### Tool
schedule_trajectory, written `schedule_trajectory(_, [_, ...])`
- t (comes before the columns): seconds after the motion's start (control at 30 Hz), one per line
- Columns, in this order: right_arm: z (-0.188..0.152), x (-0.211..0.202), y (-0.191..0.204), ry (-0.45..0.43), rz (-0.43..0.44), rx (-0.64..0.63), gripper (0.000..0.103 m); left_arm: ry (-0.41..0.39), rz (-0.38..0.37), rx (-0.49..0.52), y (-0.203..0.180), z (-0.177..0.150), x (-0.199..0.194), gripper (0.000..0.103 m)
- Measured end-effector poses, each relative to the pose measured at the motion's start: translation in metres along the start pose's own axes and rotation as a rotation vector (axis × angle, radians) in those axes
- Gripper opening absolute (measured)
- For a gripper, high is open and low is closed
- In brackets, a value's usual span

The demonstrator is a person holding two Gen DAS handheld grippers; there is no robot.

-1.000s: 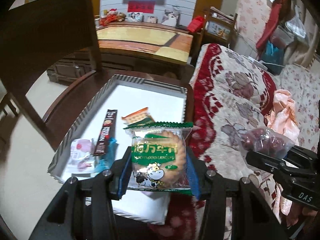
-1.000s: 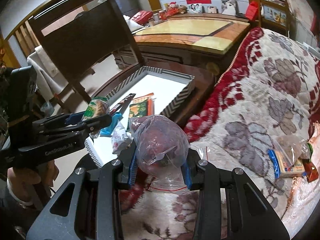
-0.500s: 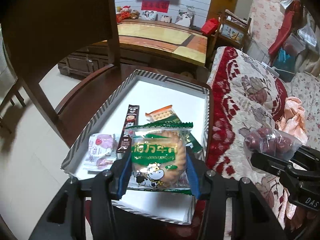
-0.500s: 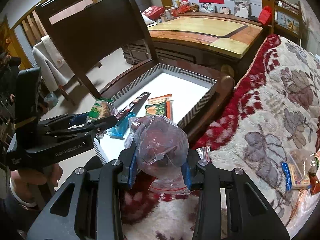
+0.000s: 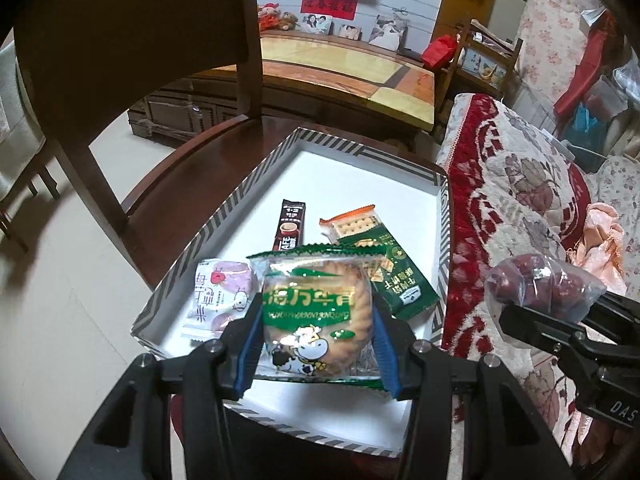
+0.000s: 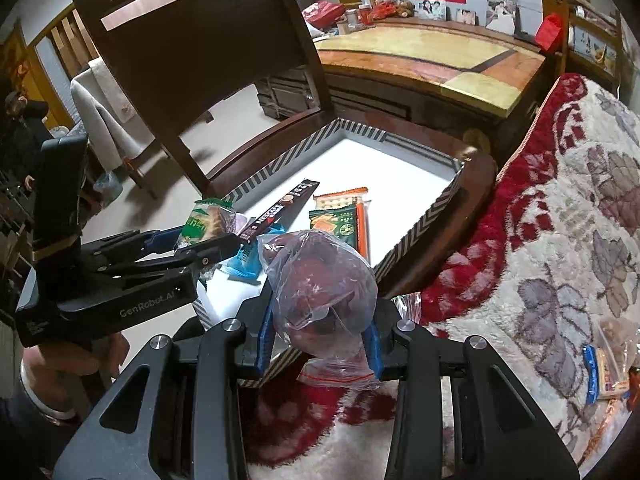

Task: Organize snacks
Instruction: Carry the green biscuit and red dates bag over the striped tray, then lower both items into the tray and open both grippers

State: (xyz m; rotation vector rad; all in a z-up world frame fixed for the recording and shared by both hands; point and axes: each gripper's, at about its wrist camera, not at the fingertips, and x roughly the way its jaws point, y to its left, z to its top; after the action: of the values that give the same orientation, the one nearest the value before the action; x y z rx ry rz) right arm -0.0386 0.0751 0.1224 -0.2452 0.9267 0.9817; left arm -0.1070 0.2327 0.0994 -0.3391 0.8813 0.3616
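Left gripper point(image 5: 316, 322) clamping biscuit pack point(image 5: 316, 316), now further over tray point(image 5: 240, 196); right gripper point(image 6: 320, 320) still gripping date bag point(image 6: 324, 284).

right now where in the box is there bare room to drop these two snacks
The far half of the box is bare white floor, between the striped far wall and the coffee stick and cracker packs. The near-left corner around the pink packet is crowded.

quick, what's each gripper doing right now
Left gripper: shut on the cookie pack, over the box.
Right gripper: shut on the bag of dates.
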Motion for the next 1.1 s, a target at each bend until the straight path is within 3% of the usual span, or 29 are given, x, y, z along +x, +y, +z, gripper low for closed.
schedule_trajectory(1.1, [0.018, 0.063, 0.007, 0.104, 0.052, -0.019, 0.035, 0.053, 0.034, -0.030, 0.015, 0.004, 0.035, 0.052])
